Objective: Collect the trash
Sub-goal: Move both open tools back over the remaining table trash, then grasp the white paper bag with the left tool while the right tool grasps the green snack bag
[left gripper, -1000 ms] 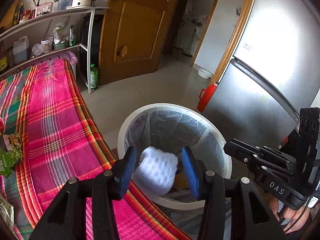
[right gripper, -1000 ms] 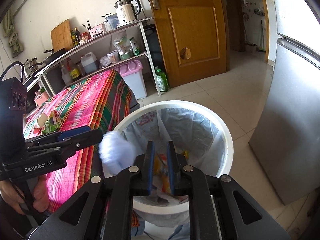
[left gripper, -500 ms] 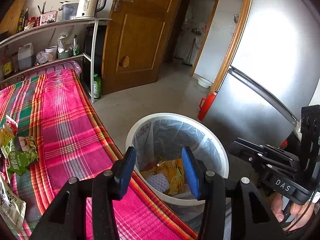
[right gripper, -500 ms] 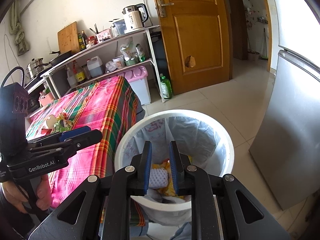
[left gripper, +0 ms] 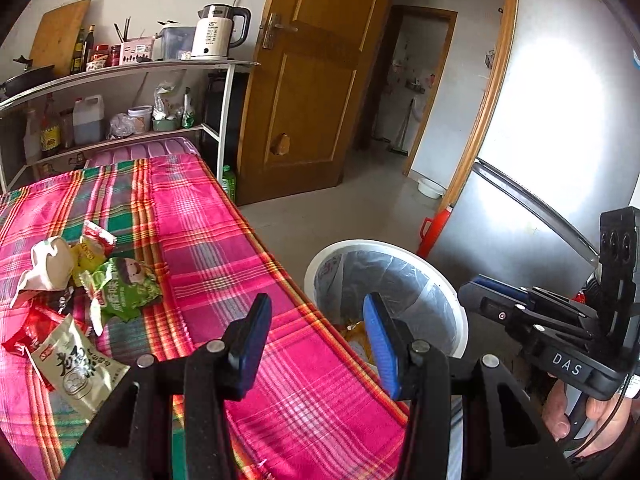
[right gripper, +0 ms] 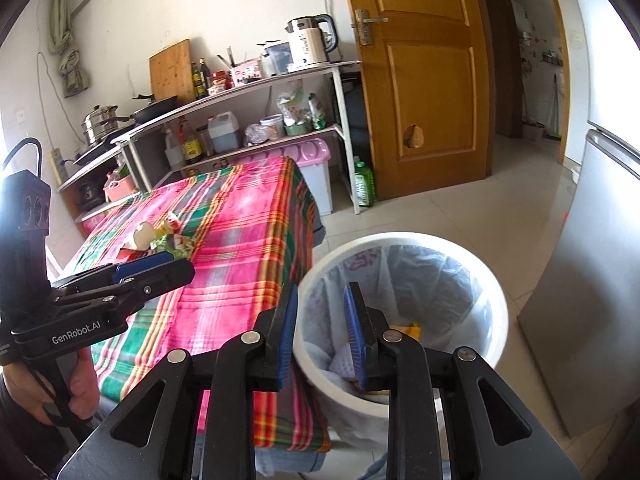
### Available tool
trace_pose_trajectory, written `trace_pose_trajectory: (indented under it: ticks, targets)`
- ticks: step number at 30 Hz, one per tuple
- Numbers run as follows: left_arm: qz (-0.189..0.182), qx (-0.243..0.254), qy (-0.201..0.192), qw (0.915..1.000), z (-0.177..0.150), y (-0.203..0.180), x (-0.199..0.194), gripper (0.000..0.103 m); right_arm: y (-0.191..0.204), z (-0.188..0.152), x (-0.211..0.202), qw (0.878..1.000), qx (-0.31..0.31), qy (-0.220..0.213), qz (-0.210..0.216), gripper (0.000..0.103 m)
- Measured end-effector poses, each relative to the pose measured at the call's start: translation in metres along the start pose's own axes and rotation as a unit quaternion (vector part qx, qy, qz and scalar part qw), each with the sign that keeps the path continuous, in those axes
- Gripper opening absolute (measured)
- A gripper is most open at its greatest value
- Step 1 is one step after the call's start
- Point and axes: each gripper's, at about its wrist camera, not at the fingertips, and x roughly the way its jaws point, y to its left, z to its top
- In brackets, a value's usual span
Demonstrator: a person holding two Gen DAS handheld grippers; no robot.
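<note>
A white trash bin (left gripper: 458,312) (right gripper: 496,292) lined with a clear bag stands on the floor beside the table; yellow and white trash lies inside. Several snack wrappers, among them a green packet (left gripper: 124,288) and a beige packet (left gripper: 78,364), lie with a torn white cup (left gripper: 50,266) on the plaid tablecloth (left gripper: 208,240). My left gripper (left gripper: 318,342) is open and empty above the table's edge next to the bin. My right gripper (right gripper: 320,330) hangs at the bin's near rim, its jaws opening with nothing between them.
A silver fridge (left gripper: 560,160) stands right of the bin, with a red container (left gripper: 434,230) at its foot. Behind the table is a white shelf (right gripper: 256,84) with a kettle, bottles and pans. A wooden door (right gripper: 420,80) and tiled floor lie beyond.
A white wad has dropped from my left gripper into the bin. Both grippers have pulled up and back from the bin, the left swinging toward the table. The right jaws have widened.
</note>
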Motion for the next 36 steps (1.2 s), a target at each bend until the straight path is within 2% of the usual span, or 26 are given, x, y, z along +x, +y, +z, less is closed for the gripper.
trace_pose_trajectory:
  ticks: [8,12,27,31,36]
  targets:
    - [0.044,-0.022,-0.012,0.9987,-0.012,0.036,-0.028,0.050,0.032,-0.002,0.013,0.999,-0.019,0.012,0.035,0.034]
    - [0.065,-0.035,-0.016,0.9971,-0.016,0.054,-0.038,0.050,0.045,-0.001,0.020,0.998,-0.028,0.016,0.049,0.048]
    - [0.121,-0.065,-0.030,0.9901,-0.024,0.108,-0.061,0.050,0.084,0.007,0.046,0.994,-0.056,0.029,0.084,0.049]
    - [0.136,-0.077,-0.036,0.9870,-0.021,0.125,-0.066,0.058,0.096,0.010,0.055,0.993,-0.065,0.030,0.092,0.049]
    - [0.157,-0.084,-0.035,0.9834,-0.015,0.148,-0.067,0.060,0.111,0.015,0.069,0.991,-0.071,0.037,0.103,0.049]
